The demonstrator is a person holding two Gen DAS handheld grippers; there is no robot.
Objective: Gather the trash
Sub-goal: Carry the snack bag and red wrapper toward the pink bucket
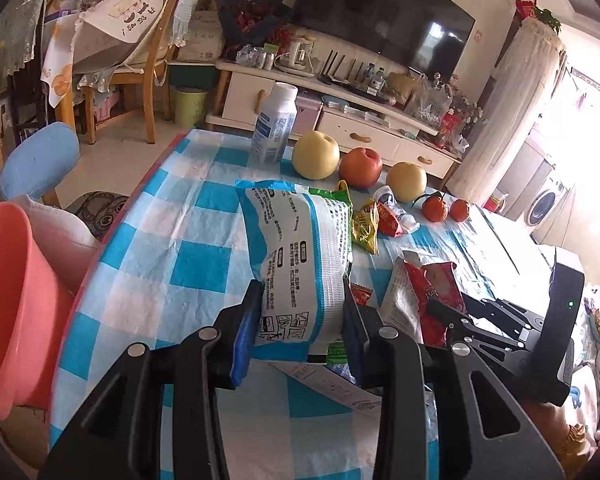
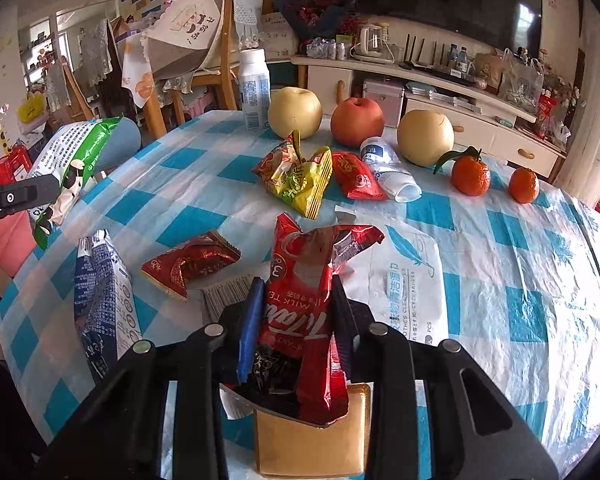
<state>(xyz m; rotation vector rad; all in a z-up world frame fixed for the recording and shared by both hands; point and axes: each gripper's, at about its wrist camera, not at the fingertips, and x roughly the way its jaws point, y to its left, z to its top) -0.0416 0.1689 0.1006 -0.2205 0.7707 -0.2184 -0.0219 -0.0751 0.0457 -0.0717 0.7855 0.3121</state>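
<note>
Blue-and-white checked cloth (image 2: 188,184) covers the table, which carries fruit, a bottle and scattered wrappers.

Left gripper (image 1: 300,316): fingers clamped on a white, blue and green snack bag (image 1: 296,248), held upright and lifted off the cloth near the table's left edge. Seen from the right wrist camera, the same bag (image 2: 66,160) hangs beyond the table edge, above a pink bin (image 2: 4,240). From the left wrist camera the pink bin (image 1: 16,300) stands just beside the table, lower left.

Right gripper (image 2: 296,312): fingers clamped on a red milk-tea wrapper (image 2: 308,280), torn open at the top, held over the cloth.

Trash on the cloth:
- yellow-green wrapper (image 2: 296,176) and a red packet (image 2: 358,178), touching, mid-table
- small crushed white bottle (image 2: 392,172) on its side, just beside the red packet
- crumpled red wrapper (image 2: 188,262), left of the right gripper
- blue-and-white bag (image 2: 104,300), near the left edge
- flat white wipes pack (image 2: 408,280), under the right gripper's right side
- tan flat packet (image 2: 312,448), below the right gripper

Other items, far side: tall white bottle (image 2: 254,88), upright; two yellow pears (image 2: 295,112) (image 2: 425,138) with a red apple (image 2: 357,120) between; two tangerines (image 2: 470,176) (image 2: 523,185) to the right.
</note>
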